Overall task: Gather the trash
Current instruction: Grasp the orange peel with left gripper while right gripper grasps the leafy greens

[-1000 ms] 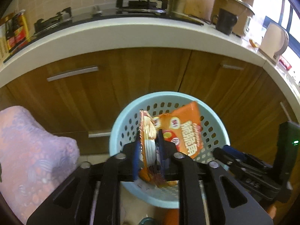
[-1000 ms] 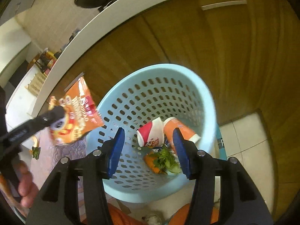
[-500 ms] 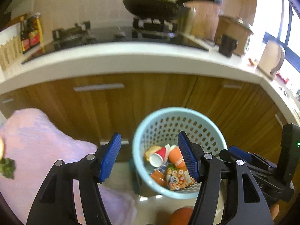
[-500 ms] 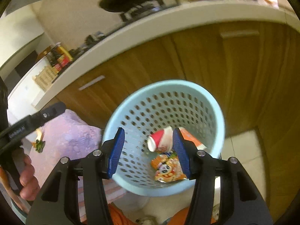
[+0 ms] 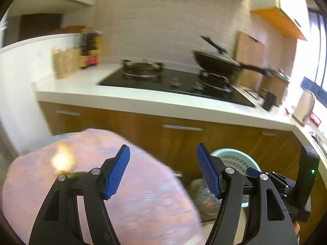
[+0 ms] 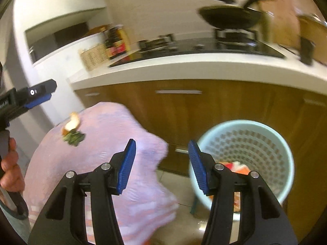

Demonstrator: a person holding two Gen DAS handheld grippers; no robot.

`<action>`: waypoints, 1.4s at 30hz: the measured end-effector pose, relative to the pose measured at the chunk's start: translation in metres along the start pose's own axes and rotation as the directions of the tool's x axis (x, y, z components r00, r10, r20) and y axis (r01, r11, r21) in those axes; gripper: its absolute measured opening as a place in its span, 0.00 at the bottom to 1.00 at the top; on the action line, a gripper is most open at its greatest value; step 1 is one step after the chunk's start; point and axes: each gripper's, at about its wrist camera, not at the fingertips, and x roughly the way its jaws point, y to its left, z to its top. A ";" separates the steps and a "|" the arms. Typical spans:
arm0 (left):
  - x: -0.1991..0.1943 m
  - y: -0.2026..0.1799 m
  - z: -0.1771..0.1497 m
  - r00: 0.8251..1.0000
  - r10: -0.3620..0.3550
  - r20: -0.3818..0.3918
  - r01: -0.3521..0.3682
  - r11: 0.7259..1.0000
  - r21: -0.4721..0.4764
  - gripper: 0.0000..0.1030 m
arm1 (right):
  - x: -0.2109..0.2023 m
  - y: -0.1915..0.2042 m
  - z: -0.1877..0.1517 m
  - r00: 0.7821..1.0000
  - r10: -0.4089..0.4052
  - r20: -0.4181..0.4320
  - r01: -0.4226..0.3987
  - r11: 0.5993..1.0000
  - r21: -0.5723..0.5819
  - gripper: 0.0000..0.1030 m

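Note:
A pale blue perforated basket (image 6: 265, 138) stands on the floor by the wooden cabinets, with cups and wrappers (image 6: 238, 167) inside; it also shows in the left wrist view (image 5: 233, 159). My left gripper (image 5: 162, 171) is open and empty above a pink cloth-covered table (image 5: 143, 200). My right gripper (image 6: 161, 165) is open and empty between the table (image 6: 114, 138) and the basket. A yellow peel scrap (image 6: 72, 122) with green leaves (image 6: 74, 138) lies on the cloth, far left; it is a blurred yellow spot (image 5: 63, 160) in the left wrist view.
A white counter (image 6: 184, 69) with a black hob and a wok (image 6: 231, 18) runs above the cabinets. A wicker basket (image 6: 95, 56) and bottles (image 6: 116, 42) stand at its left end. The left gripper's tip (image 6: 38, 94) shows at the left edge.
The left gripper let go of the orange snack wrapper, which fell into the basket. Both grippers then rose and swung left, away from the basket, toward the pink table.

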 end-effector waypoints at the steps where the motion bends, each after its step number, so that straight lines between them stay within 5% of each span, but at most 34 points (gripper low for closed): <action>1: -0.008 0.019 -0.001 1.000 0.021 0.010 -0.021 1.000 -0.018 0.64 | 0.006 0.012 0.002 1.000 0.008 -0.004 -0.009 1.000 -0.020 0.49; 9: -0.040 0.145 -0.009 0.989 0.145 0.011 -0.140 0.973 -0.181 0.65 | 0.066 0.114 0.016 0.994 0.094 -0.055 -0.102 0.981 -0.166 0.49; 15: -0.005 0.218 -0.025 0.983 0.164 -0.084 -0.182 0.938 -0.296 0.68 | 0.114 0.180 0.023 0.978 0.184 -0.096 -0.203 0.947 -0.248 0.52; 24: 0.093 0.272 -0.039 0.969 0.088 -0.232 -0.167 0.924 -0.343 0.65 | 0.190 0.227 0.019 0.961 0.211 -0.177 -0.260 0.904 -0.338 0.56; 29: 0.120 0.282 -0.049 0.965 -0.016 -0.261 -0.087 0.922 -0.377 0.61 | 0.214 0.235 0.019 0.954 0.193 -0.230 -0.269 0.891 -0.366 0.58; 32: 0.126 0.283 -0.052 0.964 -0.042 -0.262 -0.064 0.922 -0.382 0.56 | 0.228 0.242 0.019 0.933 0.201 -0.299 -0.309 0.874 -0.374 0.61; 37: 0.129 0.278 -0.054 0.957 -0.028 -0.289 -0.078 0.934 -0.350 0.31 | 0.239 0.248 0.013 0.892 0.215 -0.398 -0.370 0.853 -0.367 0.61; 40: 0.131 0.274 -0.056 0.952 -0.019 -0.306 -0.089 0.938 -0.335 0.12 | 0.237 0.245 0.012 0.878 0.244 -0.412 -0.398 0.851 -0.344 0.38; 42: 0.128 0.275 -0.059 0.953 -0.030 -0.303 -0.082 0.933 -0.351 0.10 | 0.227 0.247 0.007 0.881 0.246 -0.405 -0.403 0.839 -0.366 0.28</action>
